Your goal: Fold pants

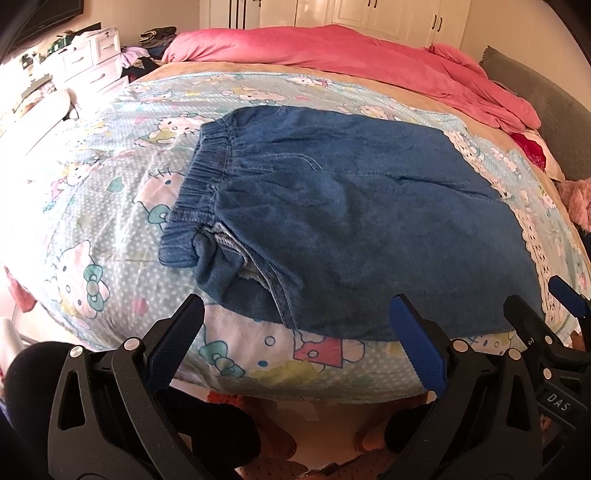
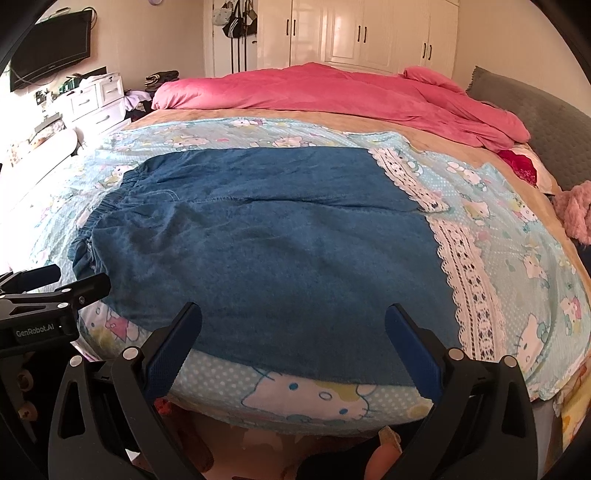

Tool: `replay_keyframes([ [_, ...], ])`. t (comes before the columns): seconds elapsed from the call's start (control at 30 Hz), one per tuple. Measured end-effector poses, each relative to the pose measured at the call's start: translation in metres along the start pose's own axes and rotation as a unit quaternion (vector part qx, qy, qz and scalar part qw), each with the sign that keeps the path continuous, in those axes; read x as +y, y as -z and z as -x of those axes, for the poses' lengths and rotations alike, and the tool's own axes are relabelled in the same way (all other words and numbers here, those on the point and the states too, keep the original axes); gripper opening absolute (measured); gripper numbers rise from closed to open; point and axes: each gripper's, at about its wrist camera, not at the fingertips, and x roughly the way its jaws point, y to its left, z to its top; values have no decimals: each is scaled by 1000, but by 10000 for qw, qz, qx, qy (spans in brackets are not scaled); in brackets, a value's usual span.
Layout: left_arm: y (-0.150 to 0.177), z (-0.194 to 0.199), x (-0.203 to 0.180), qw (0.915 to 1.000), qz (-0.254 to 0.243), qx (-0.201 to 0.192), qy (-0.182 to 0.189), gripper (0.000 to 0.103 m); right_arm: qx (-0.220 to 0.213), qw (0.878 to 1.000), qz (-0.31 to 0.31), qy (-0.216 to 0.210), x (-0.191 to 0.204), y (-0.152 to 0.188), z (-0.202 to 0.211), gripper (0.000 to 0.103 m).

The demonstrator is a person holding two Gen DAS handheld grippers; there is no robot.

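Note:
Blue denim pants [image 1: 347, 214] lie folded flat on the cartoon-cat bedsheet [image 1: 92, 206], with the elastic waistband [image 1: 199, 177] at the left. They also show in the right wrist view [image 2: 266, 240]. My left gripper [image 1: 295, 314] is open and empty, just in front of the pants' near edge. My right gripper [image 2: 293, 321] is open and empty, hovering over the near edge of the pants. The right gripper also shows at the right of the left wrist view [image 1: 539, 314], and the left gripper at the left of the right wrist view [image 2: 70, 284].
A pink duvet [image 2: 332, 92] is bunched at the far side of the bed. A grey headboard [image 2: 535, 118] stands at the right, white drawers [image 2: 96, 99] at the left, wardrobes [image 2: 369, 33] behind. A lace-trimmed sheet edge [image 2: 465, 266] lies right of the pants.

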Motion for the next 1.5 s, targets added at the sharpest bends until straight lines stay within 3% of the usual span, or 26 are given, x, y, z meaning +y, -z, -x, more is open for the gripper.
replay_keyframes([
  [0.37,-32,-3,20,9996,199,-88,-179,94,55,9994,192,-289,11,-31,-20,99],
  [0.63,-71,-10,40,9979,542,-119,-343,94,67,9984,211,-523,18,-75,-44,99],
  [0.97,-117,-31,63,9967,740,-51,-340,94,450,9965,233,-670,16,-118,-98,99],
  [1.1,-139,-44,74,9951,789,-76,-595,94,453,9966,296,-626,14,-133,-114,99],
  [1.27,-159,-60,90,9935,1031,-106,-465,94,574,9953,234,-739,10,-147,-134,99],
  [1.5,-181,-89,98,9965,832,-44,-49,94,676,9931,493,-817,15,-172,-165,99],
])
